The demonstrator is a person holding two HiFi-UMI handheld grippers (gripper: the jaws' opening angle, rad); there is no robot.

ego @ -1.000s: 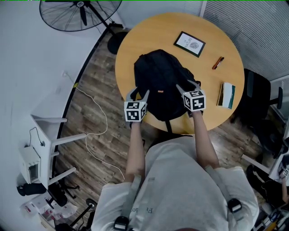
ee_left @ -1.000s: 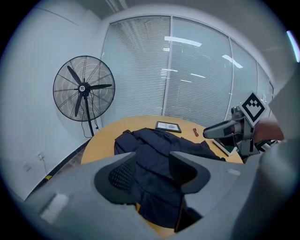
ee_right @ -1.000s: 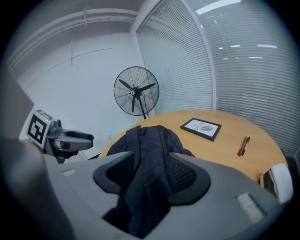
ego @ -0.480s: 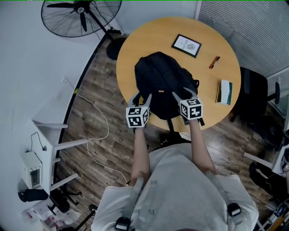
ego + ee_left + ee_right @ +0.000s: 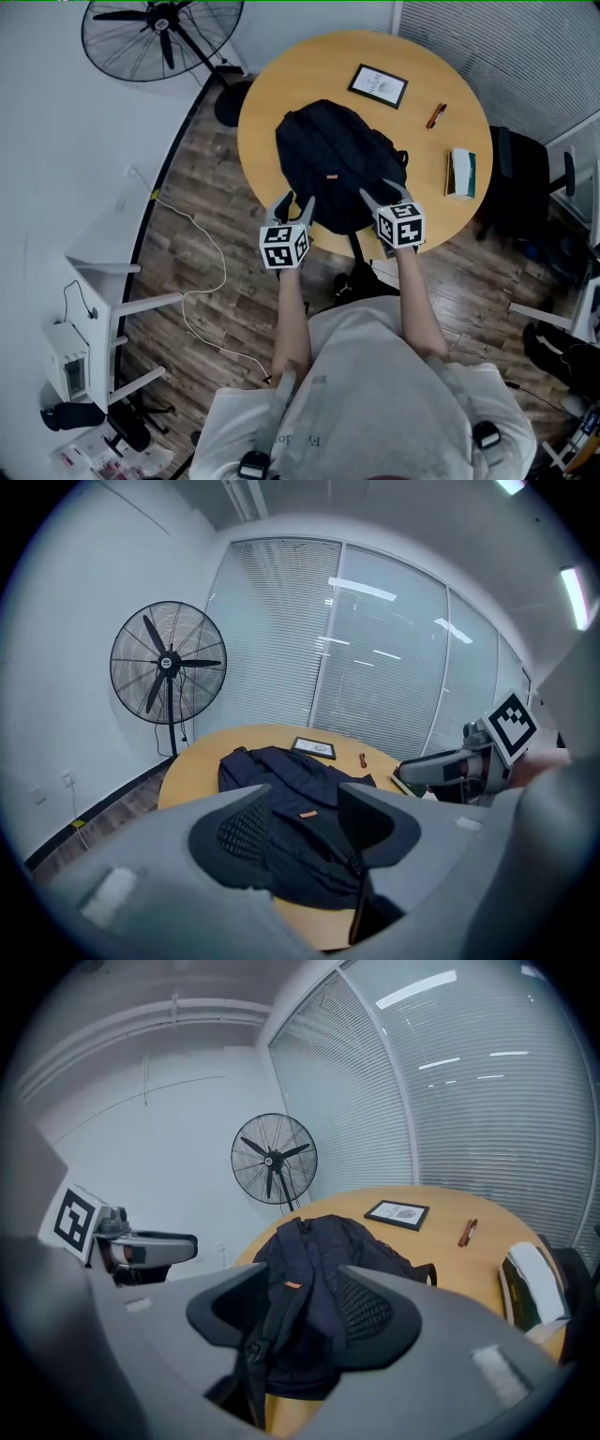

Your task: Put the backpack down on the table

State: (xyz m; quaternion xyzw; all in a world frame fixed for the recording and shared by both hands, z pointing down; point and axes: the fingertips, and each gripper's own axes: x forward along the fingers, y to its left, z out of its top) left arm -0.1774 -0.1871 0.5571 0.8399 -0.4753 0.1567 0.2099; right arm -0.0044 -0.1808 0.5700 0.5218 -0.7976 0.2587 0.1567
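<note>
The black backpack (image 5: 336,161) lies flat on the round wooden table (image 5: 286,80), and one strap hangs over the near edge. My left gripper (image 5: 292,206) is open at the pack's near left corner and holds nothing. My right gripper (image 5: 380,193) is open at the near right corner, also free of the pack. In the left gripper view the backpack (image 5: 298,794) shows past the spread fingers of the left gripper (image 5: 305,810). In the right gripper view the backpack (image 5: 323,1251) and its strap show between the fingers of the right gripper (image 5: 305,1305).
A framed picture (image 5: 378,85), a pen (image 5: 436,115) and a book (image 5: 459,173) lie on the table's far and right side. A standing fan (image 5: 164,37) is at the far left, a dark chair (image 5: 525,183) to the right, and a white cable (image 5: 202,272) runs over the floor.
Both open grippers have drawn back a little toward me, from over the backpack's near end to the table's near edge. The backpack has stayed on the table.
</note>
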